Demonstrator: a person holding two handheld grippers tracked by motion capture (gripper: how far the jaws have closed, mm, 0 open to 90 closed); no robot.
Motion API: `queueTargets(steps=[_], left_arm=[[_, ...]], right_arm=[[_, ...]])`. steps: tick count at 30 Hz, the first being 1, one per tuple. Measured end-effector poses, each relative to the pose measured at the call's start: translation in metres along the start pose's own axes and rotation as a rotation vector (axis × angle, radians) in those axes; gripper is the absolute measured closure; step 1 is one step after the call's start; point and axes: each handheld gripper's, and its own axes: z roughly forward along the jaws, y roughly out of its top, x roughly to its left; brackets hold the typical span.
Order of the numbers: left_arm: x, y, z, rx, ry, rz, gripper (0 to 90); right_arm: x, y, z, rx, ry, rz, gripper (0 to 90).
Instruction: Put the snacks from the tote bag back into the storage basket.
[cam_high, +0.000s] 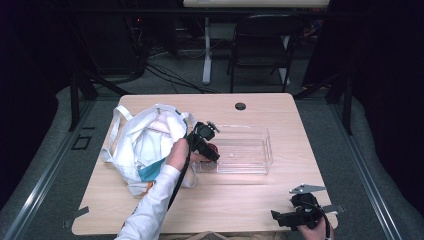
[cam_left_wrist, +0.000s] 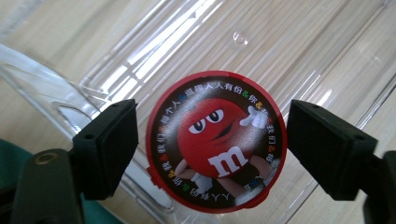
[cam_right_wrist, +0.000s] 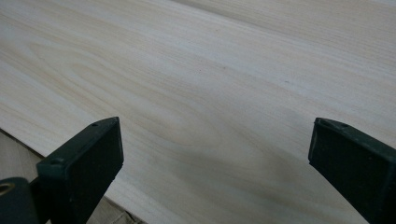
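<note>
Overhead, the spread left tool (cam_high: 214, 150) hides the red tin (cam_left_wrist: 215, 142); the right tool (cam_right_wrist: 212, 172) gapes.

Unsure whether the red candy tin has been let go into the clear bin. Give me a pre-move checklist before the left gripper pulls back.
1. Left gripper jaws apart from the red candy tin: ok, a gap shows on both sides.
2. Tin inside the clear bin: ok, it sits at the bin's left end.
3. Tin resting flat on the bin floor: cannot tell.
4. White bag clear of the retreat path: not ok, it lies right beside the left hand.
5. Right gripper out of the way: ok, open over bare table at the near right corner.
</note>
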Motion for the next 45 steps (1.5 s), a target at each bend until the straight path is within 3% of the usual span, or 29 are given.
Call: queueTargets(steps=[6, 10, 17, 23, 27, 31, 35, 36, 39, 42, 45], left_arm=[[0.004, -0.001, -0.020, -0.052, 0.041, -0.025, 8.4], [0.005, -0.001, -0.034, -0.079, 0.054, -0.016, 3.5], [0.007, -0.006, -0.054, -0.110, 0.082, -0.010, 2.8], [0.010, -0.019, -0.075, -0.144, 0.106, -0.016, 3.2], [0.014, -0.033, -0.087, -0.164, 0.164, -0.031, 3.8], [0.021, -0.050, -0.096, -0.189, 0.178, -0.064, 3.6], [0.027, -0.071, -0.099, -0.161, 0.213, -0.085, 3.8], [0.031, -0.083, -0.098, -0.152, 0.226, -0.103, 3.7], [0.034, -0.094, -0.098, -0.133, 0.236, -0.114, 3.7], [0.037, -0.119, -0.098, -0.129, 0.258, -0.140, 3.6], [0.036, -0.131, -0.099, -0.128, 0.265, -0.152, 3.5]], right_arm=[[0.001, -0.003, -0.002, -0.006, -0.001, 0.003, 2.8], [0.000, -0.005, -0.004, -0.005, -0.008, 0.007, 2.8], [0.001, -0.007, -0.005, -0.009, -0.007, 0.007, 2.8], [0.003, -0.006, -0.005, 0.001, -0.018, -0.006, 2.8], [0.002, -0.006, -0.005, -0.001, -0.017, -0.004, 2.8], [0.002, -0.006, -0.005, 0.000, -0.016, -0.005, 2.8], [0.003, -0.006, -0.005, 0.002, -0.015, -0.005, 2.8], [0.003, -0.006, -0.005, 0.002, -0.016, -0.005, 2.8], [0.003, -0.006, -0.005, 0.001, -0.016, -0.004, 2.8], [0.002, -0.006, -0.004, 0.003, -0.020, -0.003, 2.8], [0.002, -0.006, -0.004, 0.004, -0.021, -0.002, 2.8]])
